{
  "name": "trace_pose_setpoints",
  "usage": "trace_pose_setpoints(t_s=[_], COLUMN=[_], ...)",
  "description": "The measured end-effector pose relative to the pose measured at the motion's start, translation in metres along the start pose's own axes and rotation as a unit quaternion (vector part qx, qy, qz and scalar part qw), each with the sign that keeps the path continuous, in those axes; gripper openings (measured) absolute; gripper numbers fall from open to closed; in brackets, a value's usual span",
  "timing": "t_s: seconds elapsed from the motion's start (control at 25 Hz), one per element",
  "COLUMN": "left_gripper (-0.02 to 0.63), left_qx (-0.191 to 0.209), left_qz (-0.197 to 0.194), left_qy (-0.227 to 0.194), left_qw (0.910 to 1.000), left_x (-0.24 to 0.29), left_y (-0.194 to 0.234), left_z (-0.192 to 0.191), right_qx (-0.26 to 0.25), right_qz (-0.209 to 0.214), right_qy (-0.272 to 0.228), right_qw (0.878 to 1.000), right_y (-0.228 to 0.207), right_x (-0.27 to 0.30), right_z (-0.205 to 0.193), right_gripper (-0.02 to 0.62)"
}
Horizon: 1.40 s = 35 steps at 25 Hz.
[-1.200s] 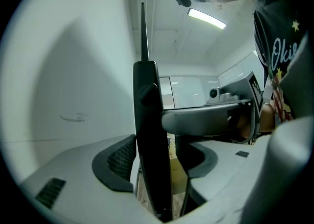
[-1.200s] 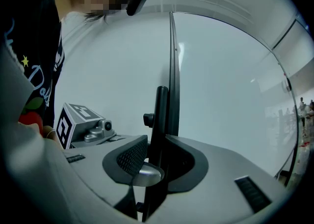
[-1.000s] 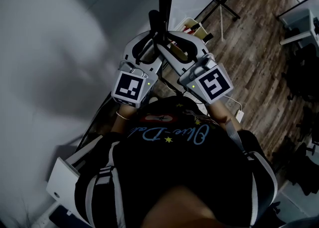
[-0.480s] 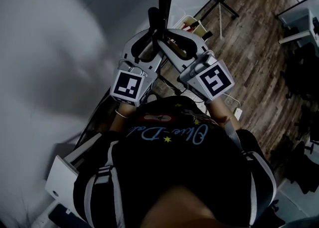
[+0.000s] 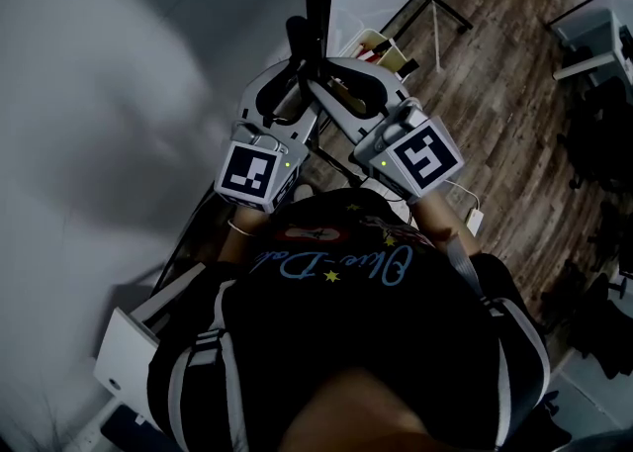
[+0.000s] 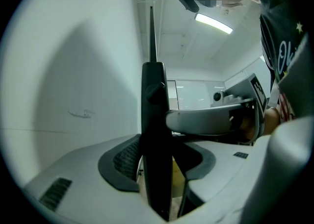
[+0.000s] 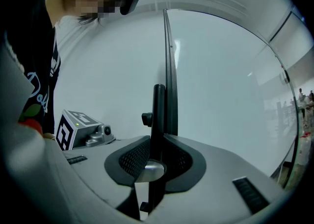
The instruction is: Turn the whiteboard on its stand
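1. Left claw [image 6: 157, 166]: closed on the black post [image 6: 156, 120]. The post is taken between the dark pads, and the claw is held level.
2. Right claw [image 7: 156, 166]: clamped on the same post, with pads seated on both sides of it. In the left gripper view its grey jaw is seen reaching the post from the right.
3. In the head view the two claws are brought in from either side and meet at the post, tips close together. Left cube [image 5: 249, 173] and right cube [image 5: 423, 158] are turned up toward the camera.
4. The post is upright and short. A small knob [image 7: 146, 118] is seen on its left side near the top.
5. Whiteboard [image 7: 170, 61]: upright on the stand and edge-on to the person. Its thin dark edge is set just behind the post and rises well above it.
   - A faint scribble [image 6: 81, 114] is seen on the left face.
   - The right face is seen as glossy in the right gripper view.
6. A yellow box [image 5: 381, 47] is seen on the wood floor [image 5: 504, 114] just past the claws.
7. A black stand leg [image 5: 447, 7] is spread across the floor farther out.
8. A white plug [image 5: 475, 226] with its cable is seen on the floor beside the right forearm.
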<state>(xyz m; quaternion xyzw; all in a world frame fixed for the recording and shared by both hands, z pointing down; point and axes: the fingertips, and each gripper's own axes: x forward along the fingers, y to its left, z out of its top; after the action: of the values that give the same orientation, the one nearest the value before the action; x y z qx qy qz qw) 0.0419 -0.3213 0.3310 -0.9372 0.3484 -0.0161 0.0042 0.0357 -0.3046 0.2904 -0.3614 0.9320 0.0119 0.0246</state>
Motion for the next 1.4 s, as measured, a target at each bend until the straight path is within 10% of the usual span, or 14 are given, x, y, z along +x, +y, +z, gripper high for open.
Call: trace_pose_setpoints(t_s=[1.4], left_gripper=[0.193], left_qx=[-0.014], left_qz=[-0.022], left_qy=[-0.003], left_qw=[0.9996], left_x=[-0.0061], left_y=[-0.0012], left_z=[0.0071], right_qx=[0.012], right_qz=[-0.035], right_qy=[0.009], right_qw=[0.999], right_y=[0.0016], right_x=[0.0001], right_z=[0.0049], right_gripper=[0.099])
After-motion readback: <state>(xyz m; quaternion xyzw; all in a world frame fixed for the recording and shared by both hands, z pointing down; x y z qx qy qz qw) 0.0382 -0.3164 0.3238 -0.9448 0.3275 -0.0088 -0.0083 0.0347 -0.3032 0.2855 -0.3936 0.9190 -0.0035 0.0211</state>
